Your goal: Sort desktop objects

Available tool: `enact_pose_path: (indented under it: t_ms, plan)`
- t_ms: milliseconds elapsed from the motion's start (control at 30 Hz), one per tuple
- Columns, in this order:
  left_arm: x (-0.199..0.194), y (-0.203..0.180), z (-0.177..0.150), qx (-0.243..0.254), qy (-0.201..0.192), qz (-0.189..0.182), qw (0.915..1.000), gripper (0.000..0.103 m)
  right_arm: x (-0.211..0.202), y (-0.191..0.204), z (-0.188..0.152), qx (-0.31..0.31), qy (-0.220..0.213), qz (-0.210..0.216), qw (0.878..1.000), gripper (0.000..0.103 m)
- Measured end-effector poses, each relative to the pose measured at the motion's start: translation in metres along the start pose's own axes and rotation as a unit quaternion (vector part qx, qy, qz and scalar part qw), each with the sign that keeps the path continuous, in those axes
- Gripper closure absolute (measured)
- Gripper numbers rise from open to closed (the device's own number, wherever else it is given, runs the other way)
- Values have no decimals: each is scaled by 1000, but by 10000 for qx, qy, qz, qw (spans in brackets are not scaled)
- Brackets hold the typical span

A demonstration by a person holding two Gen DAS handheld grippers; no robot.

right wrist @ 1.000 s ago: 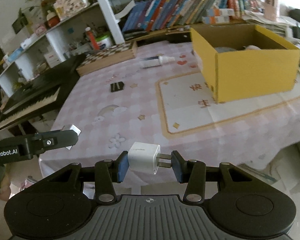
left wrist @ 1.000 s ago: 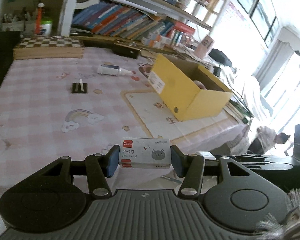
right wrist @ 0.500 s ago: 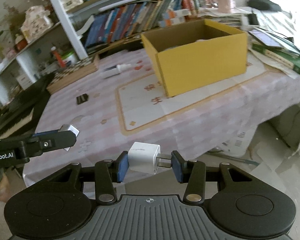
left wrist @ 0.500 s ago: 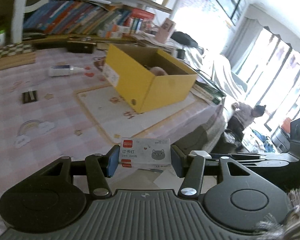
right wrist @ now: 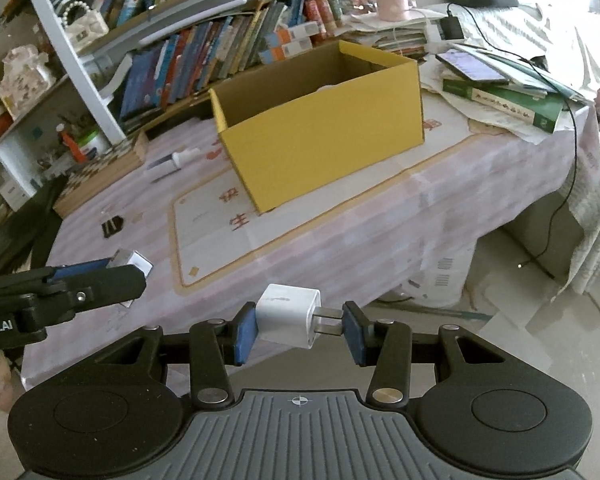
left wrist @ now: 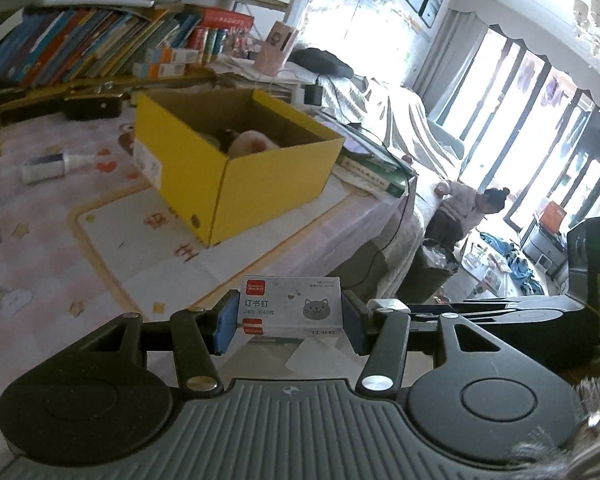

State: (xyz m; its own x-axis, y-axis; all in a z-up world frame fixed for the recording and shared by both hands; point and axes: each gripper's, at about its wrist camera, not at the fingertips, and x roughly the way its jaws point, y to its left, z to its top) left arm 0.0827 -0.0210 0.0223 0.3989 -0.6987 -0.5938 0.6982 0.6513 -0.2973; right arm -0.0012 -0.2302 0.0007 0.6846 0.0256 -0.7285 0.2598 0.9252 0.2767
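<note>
My left gripper is shut on a small grey staple box with a cat drawing and a red label, held above the table's near edge. My right gripper is shut on a white plug charger, its prongs against the right pad. An open yellow cardboard box stands on the table beyond both, with a pale round object inside. In the right wrist view the left gripper shows at the left. The right gripper's arm shows at the right of the left wrist view.
A white spray bottle and a small black clip lie on the pink checked tablecloth. Books fill the shelf behind. A green book stack and a phone sit at the table's right end. A person stands far off by the windows.
Both grippers have swung rightwards along the table's front with their loads. The yellow box now lies more directly ahead and nearer in both views.
</note>
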Motion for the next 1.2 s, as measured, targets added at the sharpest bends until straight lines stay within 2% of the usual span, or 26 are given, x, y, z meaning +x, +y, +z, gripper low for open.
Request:
enact_pose_path:
  t_ms: [333,733,833,1033,1200]
  plan:
    - [42,-28,29,146,-83,-42,9999,53,16,-40,32,-37,122,65,9999,58]
    - [78,-62,85,462,-696,25,9965,53,31,-89,94,-206,-68,294,9993,58]
    - [84,-62,101,493,-866,176,9949,53,33,-95,114,-309,-190,415,9985,58]
    - [94,-53,132,523,-1196,764,9885,53,39,-101,154,-556,-525,707,9946,58]
    - [115,-40,148,704,-1173,1255,9826,53,52,-101,185,-722,-737,940,9902,58]
